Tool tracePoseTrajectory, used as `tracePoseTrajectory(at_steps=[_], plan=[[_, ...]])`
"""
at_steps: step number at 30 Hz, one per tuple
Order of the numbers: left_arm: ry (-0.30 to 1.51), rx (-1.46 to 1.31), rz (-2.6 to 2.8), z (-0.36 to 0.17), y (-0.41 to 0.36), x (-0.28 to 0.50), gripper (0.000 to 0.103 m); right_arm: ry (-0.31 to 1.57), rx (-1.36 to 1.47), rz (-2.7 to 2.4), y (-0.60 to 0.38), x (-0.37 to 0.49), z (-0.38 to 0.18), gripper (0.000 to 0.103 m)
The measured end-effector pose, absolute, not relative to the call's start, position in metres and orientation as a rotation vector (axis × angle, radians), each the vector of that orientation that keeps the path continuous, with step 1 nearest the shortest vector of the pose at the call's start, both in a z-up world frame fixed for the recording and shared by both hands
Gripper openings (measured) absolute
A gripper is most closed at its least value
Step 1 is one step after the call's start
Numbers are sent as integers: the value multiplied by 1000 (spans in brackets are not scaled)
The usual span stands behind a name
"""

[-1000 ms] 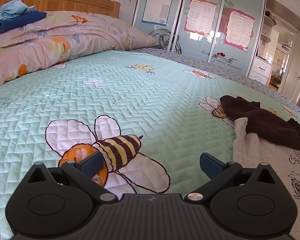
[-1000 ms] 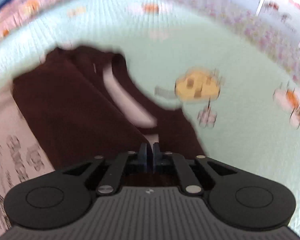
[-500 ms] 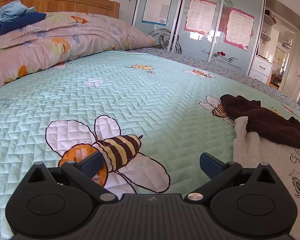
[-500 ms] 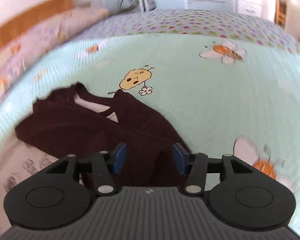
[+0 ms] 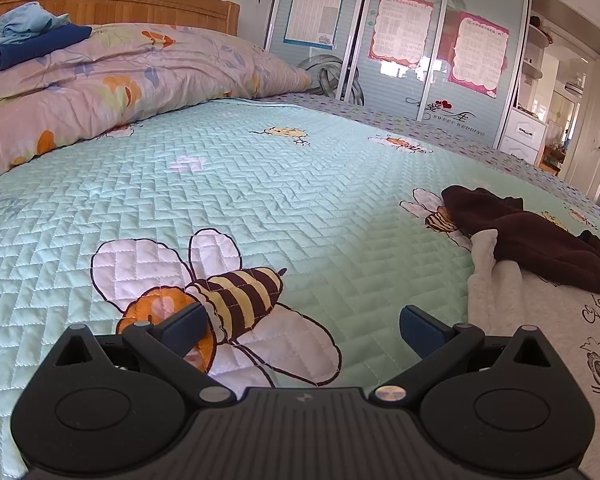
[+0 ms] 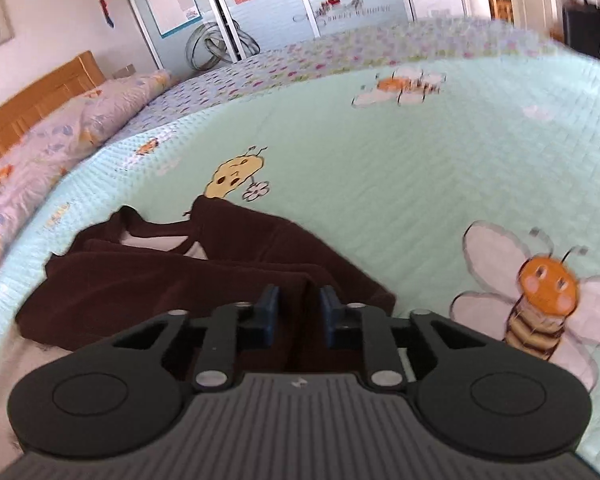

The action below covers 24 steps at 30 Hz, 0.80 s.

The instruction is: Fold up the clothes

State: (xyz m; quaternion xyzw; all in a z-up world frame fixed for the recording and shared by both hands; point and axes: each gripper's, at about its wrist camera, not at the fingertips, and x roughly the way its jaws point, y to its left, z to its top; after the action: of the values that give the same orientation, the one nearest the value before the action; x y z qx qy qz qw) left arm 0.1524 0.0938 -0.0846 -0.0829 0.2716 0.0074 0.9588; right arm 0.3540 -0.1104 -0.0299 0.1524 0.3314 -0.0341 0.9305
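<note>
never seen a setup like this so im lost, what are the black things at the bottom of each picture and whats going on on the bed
The black things are hand-held grippers; a person carries one in each hand, with a camera on each looking forward along its two fingers. One picture is from the left gripper, the other from the right gripper.

Both look over a mint green quilt with bee drawings. On it lie a dark brown garment and, partly under it, a white printed garment.

The left gripper is wide open over the quilt, holding nothing. The right gripper's jaws have just been closing around a fold of the brown garment; a small gap is visible, so a firm pinch isn't certain.
</note>
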Motion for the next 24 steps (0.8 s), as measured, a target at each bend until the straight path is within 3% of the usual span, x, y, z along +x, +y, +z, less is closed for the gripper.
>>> tracePoseTrajectory(at_steps=[2, 7, 21, 24], plan=[[551, -169, 15, -85, 93, 152, 102, 673, 250, -72, -102, 354, -28, 10], [552, -171, 14, -85, 94, 152, 102, 647, 116, -71, -83, 353, -27, 4], [555, -175, 13, -86, 95, 153, 102, 563, 119, -120, -97, 338, 3, 3], [556, -173, 14, -86, 95, 153, 102, 644, 128, -121, -98, 353, -7, 4]])
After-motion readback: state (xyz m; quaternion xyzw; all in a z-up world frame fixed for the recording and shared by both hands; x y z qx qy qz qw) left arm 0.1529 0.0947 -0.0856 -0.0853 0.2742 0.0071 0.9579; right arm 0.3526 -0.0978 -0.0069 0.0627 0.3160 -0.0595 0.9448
